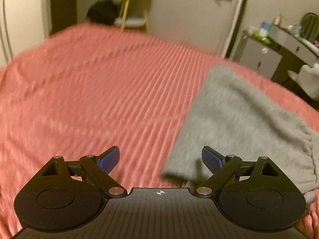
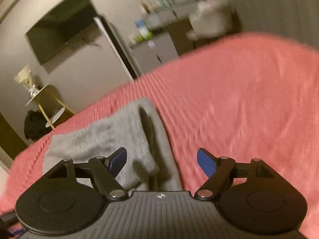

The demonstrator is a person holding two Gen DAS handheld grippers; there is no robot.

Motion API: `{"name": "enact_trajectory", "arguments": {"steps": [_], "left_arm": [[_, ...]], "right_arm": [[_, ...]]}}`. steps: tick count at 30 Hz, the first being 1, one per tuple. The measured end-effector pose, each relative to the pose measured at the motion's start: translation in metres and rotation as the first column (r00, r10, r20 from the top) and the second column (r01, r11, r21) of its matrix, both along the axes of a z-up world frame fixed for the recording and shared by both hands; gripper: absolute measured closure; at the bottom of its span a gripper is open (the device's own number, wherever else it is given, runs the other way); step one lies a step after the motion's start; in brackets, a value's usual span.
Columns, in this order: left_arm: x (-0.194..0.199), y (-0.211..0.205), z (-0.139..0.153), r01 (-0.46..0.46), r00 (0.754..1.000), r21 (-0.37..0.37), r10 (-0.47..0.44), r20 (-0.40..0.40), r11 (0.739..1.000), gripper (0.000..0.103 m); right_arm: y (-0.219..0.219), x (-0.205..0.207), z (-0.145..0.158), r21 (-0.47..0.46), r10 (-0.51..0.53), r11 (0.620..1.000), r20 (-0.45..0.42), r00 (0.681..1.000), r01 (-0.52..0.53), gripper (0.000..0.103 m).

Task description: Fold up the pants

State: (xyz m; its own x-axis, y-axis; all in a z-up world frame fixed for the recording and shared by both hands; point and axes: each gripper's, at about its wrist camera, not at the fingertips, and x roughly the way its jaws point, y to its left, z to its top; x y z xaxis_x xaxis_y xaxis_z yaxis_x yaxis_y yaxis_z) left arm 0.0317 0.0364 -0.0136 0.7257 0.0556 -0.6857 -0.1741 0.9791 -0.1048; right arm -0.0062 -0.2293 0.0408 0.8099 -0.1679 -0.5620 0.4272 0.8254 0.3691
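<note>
Grey sweatpants (image 1: 235,115) lie folded on a pink ribbed bedspread (image 1: 89,83), with the gathered waistband at the right edge of the left wrist view. My left gripper (image 1: 160,160) hovers open above the near left corner of the pants, nothing between its blue pads. In the right wrist view the same pants (image 2: 103,137) lie left of centre, with a dark fold line running along them. My right gripper (image 2: 161,162) is open over their right edge and holds nothing; the bedspread (image 2: 239,99) fills the right side.
Beyond the bed stand a yellow-legged side table (image 1: 133,10), a dark bundle (image 1: 103,10) on the floor, a grey cabinet (image 1: 259,57) with small items on top and a white chair (image 1: 309,79). A dark wall screen (image 2: 61,25) hangs above.
</note>
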Motion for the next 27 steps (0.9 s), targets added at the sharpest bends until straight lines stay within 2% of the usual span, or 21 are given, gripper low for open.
{"name": "enact_trajectory", "arguments": {"steps": [2, 4, 6, 7, 8, 9, 10, 11, 12, 14, 16, 18, 19, 21, 22, 24, 25, 26, 27], "left_arm": [[0.008, -0.006, 0.012, 0.039, 0.997, 0.062, -0.043, 0.061, 0.997, 0.008], [0.028, -0.014, 0.021, 0.084, 0.991, 0.144, -0.097, 0.088, 0.986, 0.008], [0.055, -0.019, 0.027, 0.105, 0.989, 0.200, -0.123, 0.077, 0.974, 0.009], [0.073, -0.020, 0.030, 0.128, 0.988, 0.201, -0.142, 0.054, 0.971, 0.010], [0.089, -0.020, 0.032, 0.145, 0.988, 0.190, -0.153, 0.028, 0.971, 0.014], [0.106, -0.021, 0.034, 0.160, 0.987, 0.180, -0.163, 0.005, 0.971, 0.016], [0.118, -0.027, 0.038, 0.183, 0.983, 0.186, -0.185, -0.005, 0.965, 0.017], [0.129, -0.033, 0.040, 0.210, 0.977, 0.216, -0.213, -0.010, 0.954, 0.017], [0.139, -0.038, 0.039, 0.235, 0.971, 0.262, -0.239, -0.014, 0.936, 0.017], [0.160, -0.050, 0.031, 0.274, 0.960, 0.349, -0.278, -0.041, 0.896, 0.029], [0.177, -0.062, 0.020, 0.337, 0.941, 0.345, -0.324, -0.096, 0.876, 0.029], [0.194, -0.074, 0.000, 0.433, 0.900, 0.322, -0.390, -0.194, 0.842, 0.038], [0.200, -0.082, -0.010, 0.445, 0.895, 0.362, -0.395, -0.208, 0.819, 0.035], [0.211, -0.092, -0.024, 0.427, 0.904, 0.431, -0.378, -0.197, 0.795, 0.028], [0.219, -0.096, -0.028, 0.396, 0.918, 0.466, -0.350, -0.188, 0.791, 0.023], [0.234, -0.101, -0.030, 0.297, 0.955, 0.540, -0.254, -0.156, 0.788, 0.023], [0.242, -0.101, -0.029, 0.228, 0.974, 0.571, -0.181, -0.138, 0.788, 0.035], [0.245, -0.101, -0.026, 0.178, 0.983, 0.591, -0.123, -0.133, 0.787, 0.052], [0.244, -0.100, -0.023, 0.173, 0.984, 0.585, -0.107, -0.146, 0.793, 0.052]], "right_arm": [[0.013, -0.005, 0.010, -0.116, 0.027, 0.993, 0.081, 0.996, -0.017, 0.028], [0.027, -0.010, 0.013, -0.227, 0.065, 0.974, 0.166, 0.984, -0.026, 0.057], [0.037, 0.000, 0.013, -0.249, 0.129, 0.965, 0.161, 0.978, -0.087, 0.062], [0.040, 0.004, 0.010, -0.217, 0.164, 0.967, 0.148, 0.975, -0.130, 0.068], [0.041, 0.011, 0.002, -0.167, 0.208, 0.968, 0.125, 0.970, -0.186, 0.068], [0.041, 0.021, -0.009, -0.117, 0.245, 0.965, 0.065, 0.967, -0.237, 0.068], [0.041, 0.027, -0.021, -0.120, 0.244, 0.963, 0.011, 0.970, -0.241, 0.069], [0.040, 0.029, -0.027, -0.132, 0.221, 0.967, -0.001, 0.975, -0.219, 0.069], [0.037, 0.030, -0.026, -0.126, 0.208, 0.971, 0.018, 0.978, -0.205, 0.069], [0.028, 0.032, -0.027, -0.100, 0.201, 0.975, 0.026, 0.979, -0.198, 0.069], [0.022, 0.030, -0.029, -0.080, 0.199, 0.978, 0.042, 0.979, -0.195, 0.069], [0.025, 0.035, -0.033, -0.105, 0.201, 0.975, 0.026, 0.979, -0.197, 0.069], [0.025, 0.031, -0.036, -0.129, 0.202, 0.972, 0.016, 0.979, -0.198, 0.069], [0.032, 0.035, -0.038, -0.169, 0.202, 0.965, 0.004, 0.979, -0.198, 0.069], [0.035, 0.043, -0.040, -0.177, 0.202, 0.964, 0.006, 0.979, -0.197, 0.069], [0.031, 0.045, -0.042, -0.161, 0.200, 0.968, 0.022, 0.980, -0.194, 0.069], [0.031, 0.043, -0.042, -0.148, 0.197, 0.970, 0.032, 0.980, -0.190, 0.069], [0.029, 0.042, -0.042, -0.135, 0.194, 0.973, 0.043, 0.980, -0.187, 0.069], [0.028, 0.041, -0.042, -0.127, 0.190, 0.975, 0.049, 0.981, -0.182, 0.069]]}}
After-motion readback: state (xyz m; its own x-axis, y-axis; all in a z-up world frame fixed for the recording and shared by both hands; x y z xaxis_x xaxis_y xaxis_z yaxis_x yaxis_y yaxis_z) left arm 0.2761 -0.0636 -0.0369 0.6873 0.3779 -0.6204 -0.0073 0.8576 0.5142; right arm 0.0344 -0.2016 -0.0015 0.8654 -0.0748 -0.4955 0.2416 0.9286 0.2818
